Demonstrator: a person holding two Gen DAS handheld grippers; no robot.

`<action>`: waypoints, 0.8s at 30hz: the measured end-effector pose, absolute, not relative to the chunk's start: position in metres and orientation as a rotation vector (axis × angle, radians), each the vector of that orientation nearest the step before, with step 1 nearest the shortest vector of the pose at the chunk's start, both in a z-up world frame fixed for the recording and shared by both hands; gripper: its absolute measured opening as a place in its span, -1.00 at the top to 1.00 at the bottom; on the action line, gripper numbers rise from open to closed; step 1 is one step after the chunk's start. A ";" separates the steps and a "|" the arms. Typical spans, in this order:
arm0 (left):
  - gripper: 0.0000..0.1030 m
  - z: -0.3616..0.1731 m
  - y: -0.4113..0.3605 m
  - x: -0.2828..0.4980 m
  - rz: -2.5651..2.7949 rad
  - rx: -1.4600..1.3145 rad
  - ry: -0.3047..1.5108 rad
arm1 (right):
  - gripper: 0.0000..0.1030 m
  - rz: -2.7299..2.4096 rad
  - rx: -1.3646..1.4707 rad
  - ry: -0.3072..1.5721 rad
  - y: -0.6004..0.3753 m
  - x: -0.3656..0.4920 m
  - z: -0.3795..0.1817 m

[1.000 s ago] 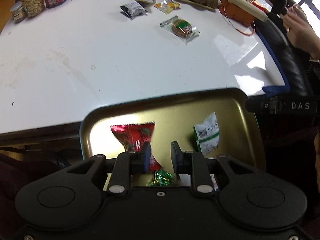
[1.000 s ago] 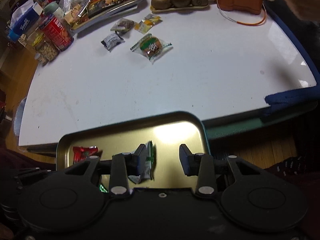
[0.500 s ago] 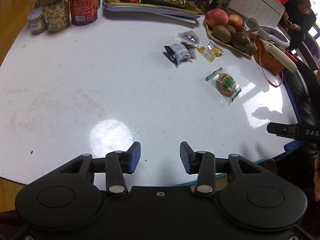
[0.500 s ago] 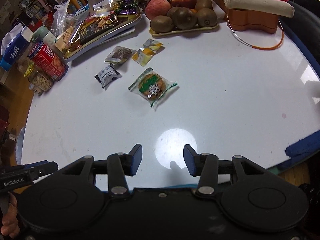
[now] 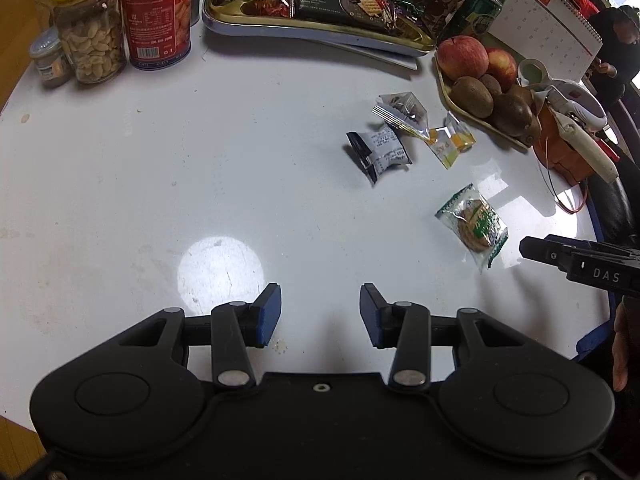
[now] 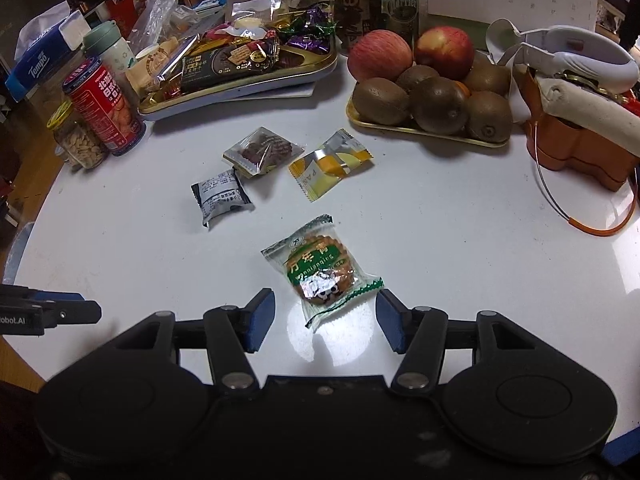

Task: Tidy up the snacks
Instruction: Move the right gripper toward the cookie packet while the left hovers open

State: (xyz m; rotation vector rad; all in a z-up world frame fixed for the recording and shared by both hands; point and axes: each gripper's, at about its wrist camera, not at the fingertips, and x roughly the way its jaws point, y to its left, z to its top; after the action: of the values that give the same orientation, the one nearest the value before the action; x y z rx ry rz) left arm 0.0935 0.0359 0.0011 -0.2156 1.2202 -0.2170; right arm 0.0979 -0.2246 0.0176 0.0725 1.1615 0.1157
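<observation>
Reading "Wannianqing" on biscuit pkt (image 6: 322, 274)

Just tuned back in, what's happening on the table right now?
Both grippers are empty above the white table. The right gripper, its jaws having just been opening, is lined up on the green biscuit packet, not gripping it. The left gripper is open over bare tabletop. Three more wrapped snacks lie beyond.

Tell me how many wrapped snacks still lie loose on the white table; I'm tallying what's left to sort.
4. The green cookie pack lies between the right claw's open fingers; the black-and-white pack, the clear brown-filled pack and the yellow pack lie beyond it. More may be hidden.
</observation>
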 end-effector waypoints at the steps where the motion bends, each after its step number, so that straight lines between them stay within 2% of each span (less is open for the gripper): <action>1: 0.01 0.000 0.038 0.096 -0.209 -0.221 1.223 | -0.15 0.114 0.063 1.162 -0.223 0.101 0.014; 9: 0.01 -0.015 0.046 0.105 -0.162 -0.280 1.272 | -0.15 0.227 -0.049 1.119 -0.209 0.120 0.010; 15: 0.01 -0.012 0.043 0.105 -0.170 -0.254 1.260 | -0.16 0.339 -0.239 1.093 -0.193 0.122 0.005; 24: 0.01 -0.015 0.047 0.107 -0.164 -0.295 1.279 | -0.17 0.378 -0.229 1.189 -0.195 0.137 -0.015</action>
State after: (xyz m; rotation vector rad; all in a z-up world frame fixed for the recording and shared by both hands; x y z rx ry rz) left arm 0.1069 0.0471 -0.0150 -0.2947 1.2791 -0.1635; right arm 0.1374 -0.1955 -0.0148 -0.2286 1.1890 0.3783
